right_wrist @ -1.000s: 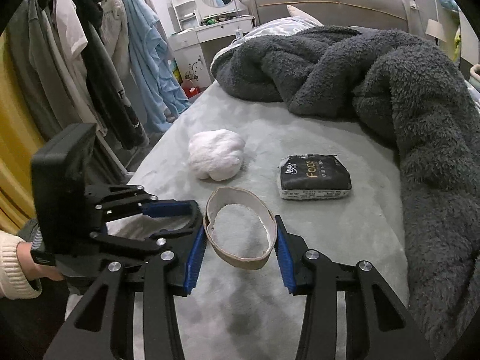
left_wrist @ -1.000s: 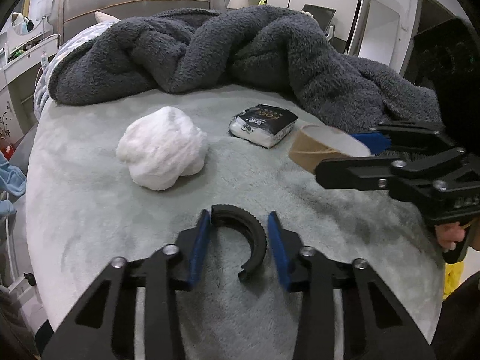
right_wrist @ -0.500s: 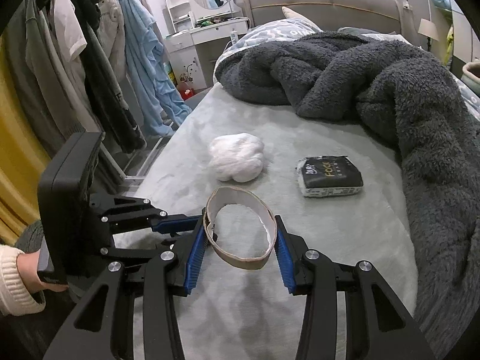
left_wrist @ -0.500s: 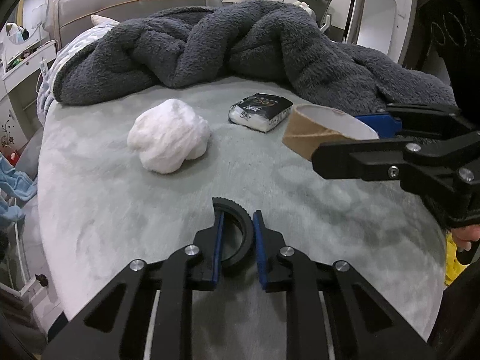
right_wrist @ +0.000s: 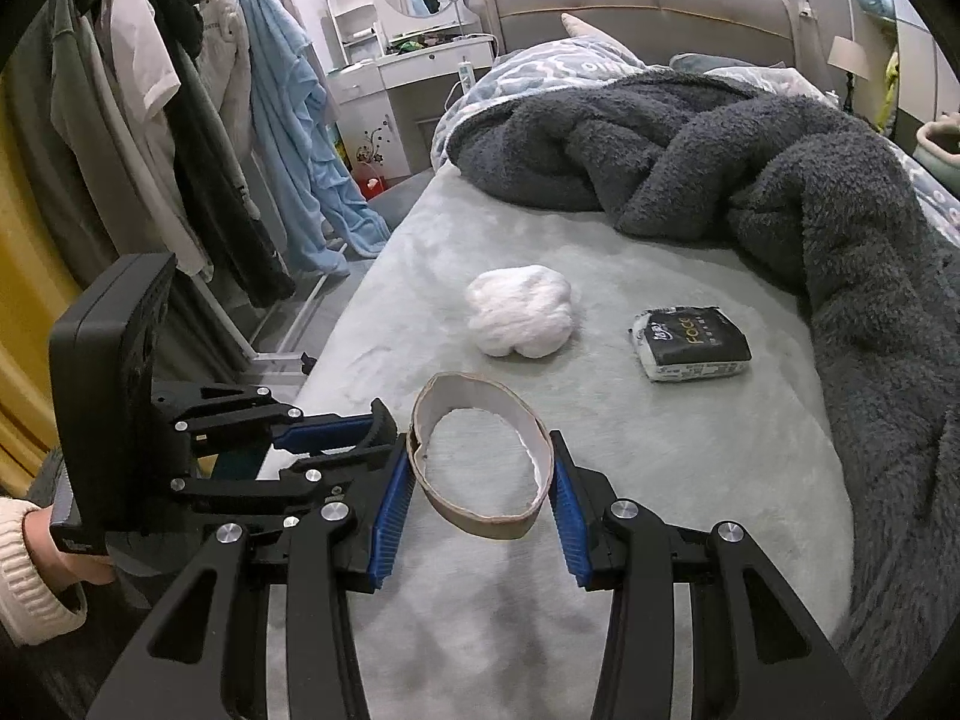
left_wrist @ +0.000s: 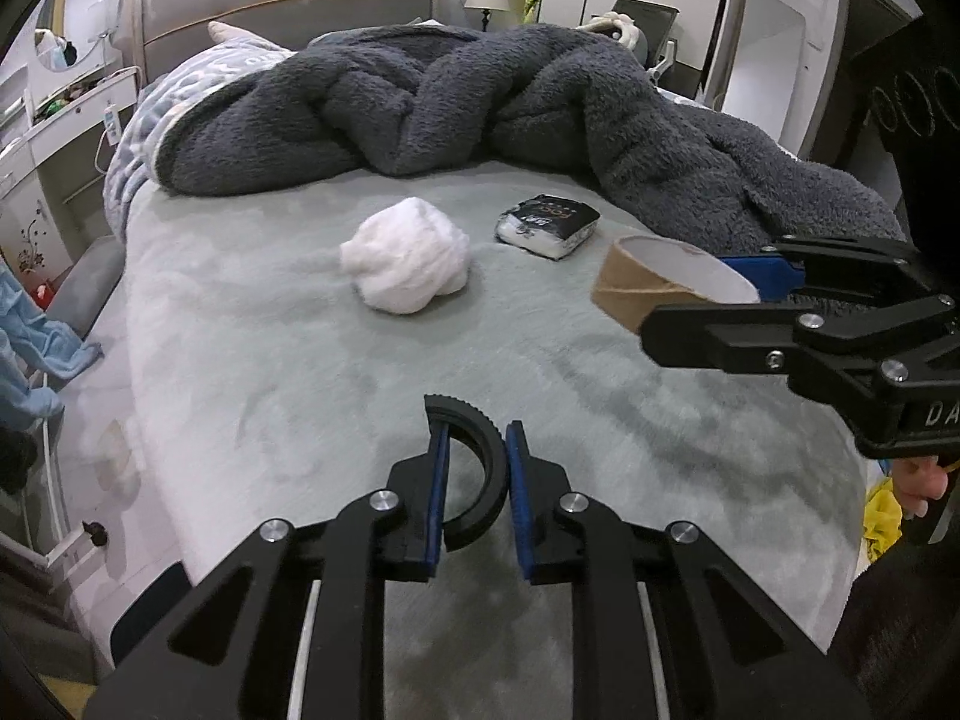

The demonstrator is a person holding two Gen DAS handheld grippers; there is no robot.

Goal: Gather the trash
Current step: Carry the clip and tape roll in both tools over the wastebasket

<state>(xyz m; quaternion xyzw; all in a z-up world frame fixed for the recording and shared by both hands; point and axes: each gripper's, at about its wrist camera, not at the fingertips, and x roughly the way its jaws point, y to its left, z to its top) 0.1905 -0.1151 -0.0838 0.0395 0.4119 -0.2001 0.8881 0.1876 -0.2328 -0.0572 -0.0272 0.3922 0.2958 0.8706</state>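
Note:
My left gripper [left_wrist: 476, 461] is shut on a black half ring with a ridged edge [left_wrist: 477, 474], held just above the grey bed cover [left_wrist: 270, 372]. My right gripper [right_wrist: 480, 480] is shut on an empty brown cardboard tape roll [right_wrist: 480, 519], squeezed oval; the roll also shows in the left wrist view [left_wrist: 636, 291]. A crumpled white tissue ball [left_wrist: 408, 264] [right_wrist: 521, 319] and a black-and-white tissue pack [left_wrist: 549, 223] [right_wrist: 690, 345] lie on the bed beyond both grippers. The left gripper shows at the left of the right wrist view [right_wrist: 360, 432].
A heaped dark grey fleece blanket [left_wrist: 480, 102] [right_wrist: 780, 180] covers the far and right side of the bed. Clothes hang on a rack [right_wrist: 180, 120] left of the bed. A white dresser [right_wrist: 420, 84] and padded headboard [left_wrist: 270, 12] stand behind.
My left gripper closed on the black half ring and lifted it back slightly. Both grippers pulled away from the bed, the right one still holding the tape roll.

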